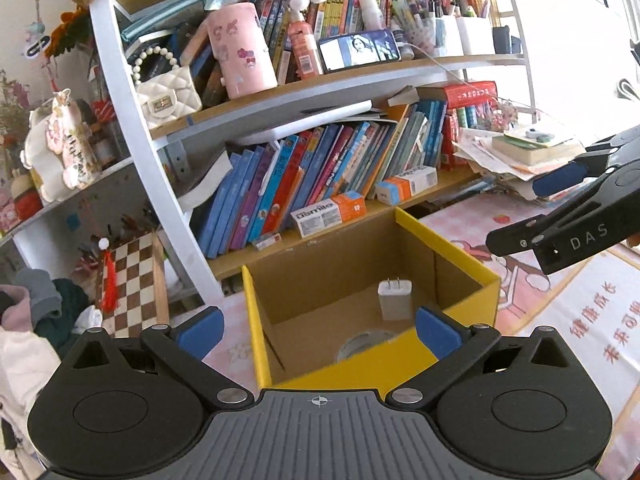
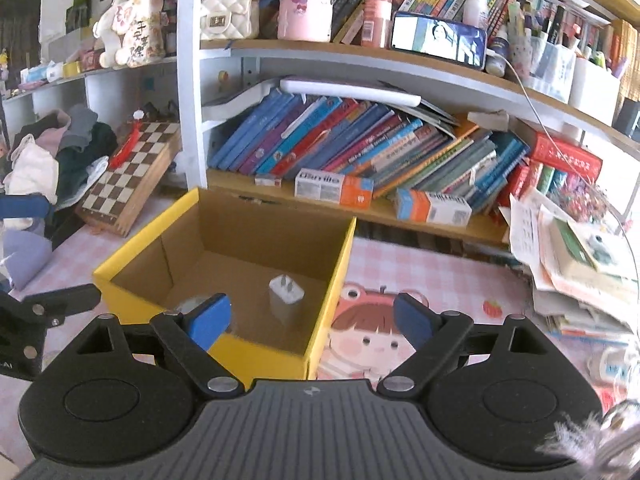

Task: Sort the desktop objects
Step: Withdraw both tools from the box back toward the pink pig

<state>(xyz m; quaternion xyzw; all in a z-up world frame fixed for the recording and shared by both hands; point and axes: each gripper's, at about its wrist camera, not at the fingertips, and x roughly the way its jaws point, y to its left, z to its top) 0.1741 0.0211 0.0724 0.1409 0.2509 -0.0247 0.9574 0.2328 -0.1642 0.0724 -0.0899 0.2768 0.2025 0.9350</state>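
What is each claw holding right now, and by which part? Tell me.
Nothing is held. The left claw and the right claw are both open and empty above the yellow box, where the white charger already lies.

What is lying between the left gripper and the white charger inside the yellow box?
In the left wrist view, the box's near yellow wall and a roll of tape on its floor lie between the open left gripper and the white charger.

Your box sits on the tablecloth, before the bookshelf | in it: charger upright, tape roll nearer you | paper stack right of box, chessboard left.
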